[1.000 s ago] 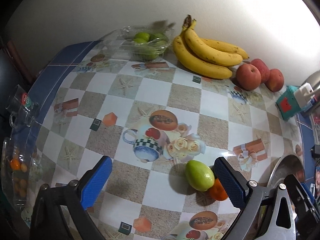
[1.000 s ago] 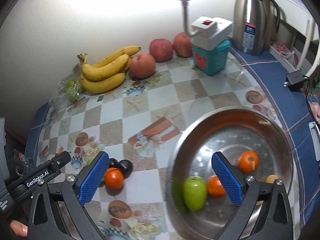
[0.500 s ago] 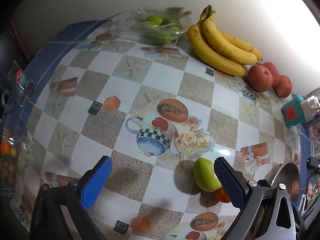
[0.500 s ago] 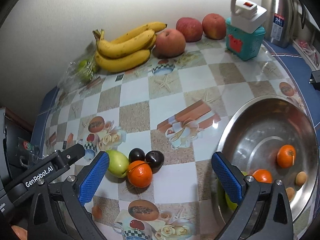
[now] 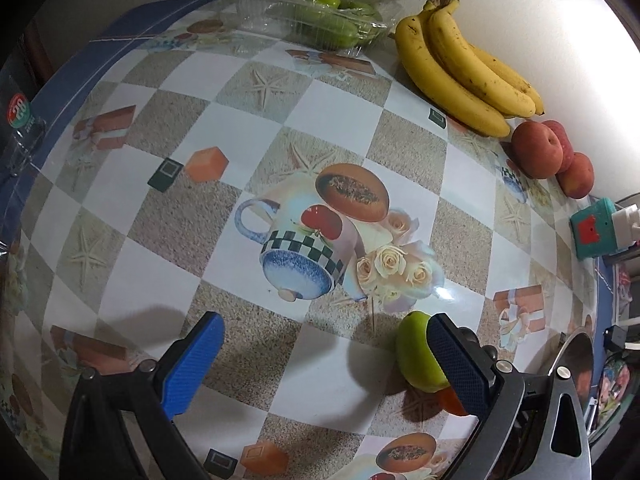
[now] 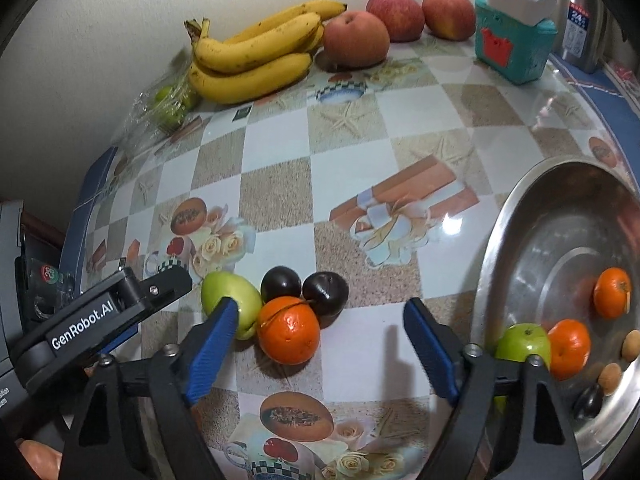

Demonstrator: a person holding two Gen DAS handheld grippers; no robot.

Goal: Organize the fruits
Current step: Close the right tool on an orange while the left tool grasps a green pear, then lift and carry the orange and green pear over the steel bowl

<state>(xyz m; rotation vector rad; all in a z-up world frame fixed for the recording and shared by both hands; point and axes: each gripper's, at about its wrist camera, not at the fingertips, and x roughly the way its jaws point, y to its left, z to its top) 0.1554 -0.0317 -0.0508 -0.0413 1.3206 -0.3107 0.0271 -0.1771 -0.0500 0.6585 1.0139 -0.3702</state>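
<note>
A loose cluster lies on the patterned tablecloth: a green fruit (image 6: pixel 224 296), an orange (image 6: pixel 289 330) and two dark plums (image 6: pixel 325 292). My right gripper (image 6: pixel 316 354) is open and hovers over the cluster, with the orange between its fingers. A steel bowl (image 6: pixel 500 240) on the right holds a green apple (image 6: pixel 520 342), two oranges (image 6: pixel 568 348) and small fruits. My left gripper (image 5: pixel 320 360) is open and empty; its right finger partly hides the green fruit (image 5: pixel 416 354).
Bananas (image 6: pixel 256 56), red apples (image 6: pixel 356 40) and a clear pack of green fruit (image 5: pixel 324 20) line the back wall. A teal box with a white plug (image 6: pixel 514 36) and a steel flask (image 6: pixel 580 20) stand at the back right.
My right gripper has swung left from over the bowl to over the loose fruit cluster. My left gripper has moved closer to the table, with the green fruit now at its right finger.
</note>
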